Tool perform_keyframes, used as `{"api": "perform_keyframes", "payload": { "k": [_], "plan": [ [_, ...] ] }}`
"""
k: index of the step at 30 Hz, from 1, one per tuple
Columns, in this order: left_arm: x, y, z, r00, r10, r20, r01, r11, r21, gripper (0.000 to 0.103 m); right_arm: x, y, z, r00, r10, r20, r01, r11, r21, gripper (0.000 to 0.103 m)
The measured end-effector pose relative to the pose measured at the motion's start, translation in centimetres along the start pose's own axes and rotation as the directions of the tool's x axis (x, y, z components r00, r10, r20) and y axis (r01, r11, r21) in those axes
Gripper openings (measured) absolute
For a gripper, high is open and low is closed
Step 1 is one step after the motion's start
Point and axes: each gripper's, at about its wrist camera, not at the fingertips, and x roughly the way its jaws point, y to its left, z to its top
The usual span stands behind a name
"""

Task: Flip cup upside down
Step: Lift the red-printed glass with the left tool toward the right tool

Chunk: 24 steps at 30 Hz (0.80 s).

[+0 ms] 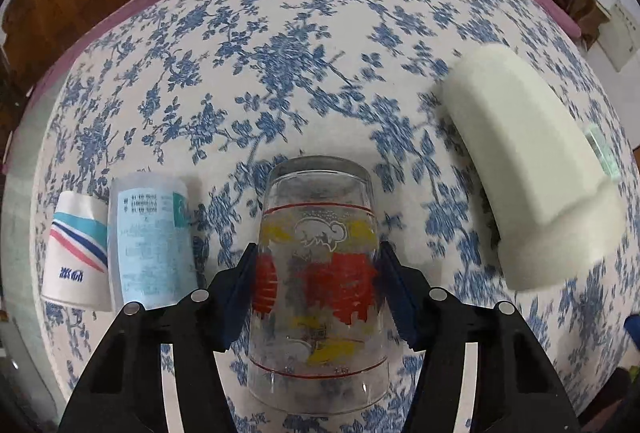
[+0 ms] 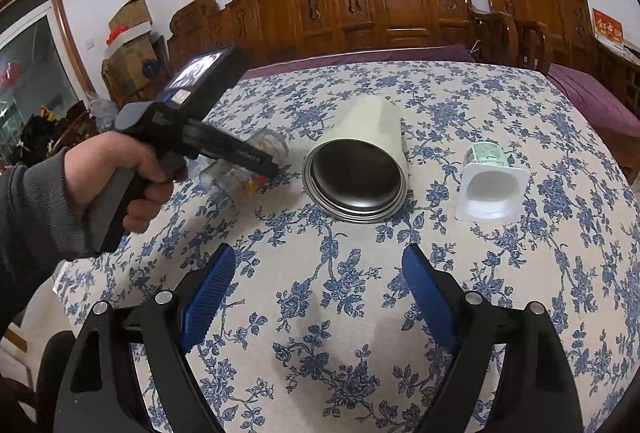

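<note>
A clear glass cup (image 1: 318,273) with red and yellow print sits between the fingers of my left gripper (image 1: 316,281), which is shut on its sides. The cup's thick base points away from the camera and its open rim is toward me. In the right wrist view the cup (image 2: 244,169) lies tilted low over the floral tablecloth (image 2: 328,293), partly hidden behind the left gripper (image 2: 264,169) and the hand holding it. My right gripper (image 2: 318,293) is open and empty above the cloth, near the front of the table.
A white steel-lined tumbler (image 2: 360,169) lies on its side mid-table; it also shows in the left wrist view (image 1: 532,169). A white yogurt pot (image 2: 492,185) lies to its right. In the left wrist view two small pots (image 1: 120,245) lie at the left. Carved wooden chairs (image 2: 384,1) stand behind.
</note>
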Motion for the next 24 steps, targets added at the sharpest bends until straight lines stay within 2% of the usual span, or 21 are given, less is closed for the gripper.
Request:
{"api": "perform_keyframes", "payload": {
  "k": [6,18,24],
  "plan": [
    [-2.7,-1.0,-3.0,0.999,-0.033,0.030,0.033,0.999,0.027,0.056,-0.7,-0.5,-0.2,1.000,-0.020,0.012,0.020,1.000,0.004,0.087],
    [-8.0,-4.7,-10.0,0.991,-0.105,0.081,0.100,0.993,0.068,0.056,-1.0,-3.2,-1.1,0.993,-0.119,0.008,0.118,0.992,0.040,0.087],
    [-8.6,-6.6,-12.4,0.986,-0.109,0.124,0.102,0.993,0.061,0.056,-1.7,-4.4,-1.2,0.990,-0.139,0.015,0.138,0.988,0.066,0.087]
  ]
}}
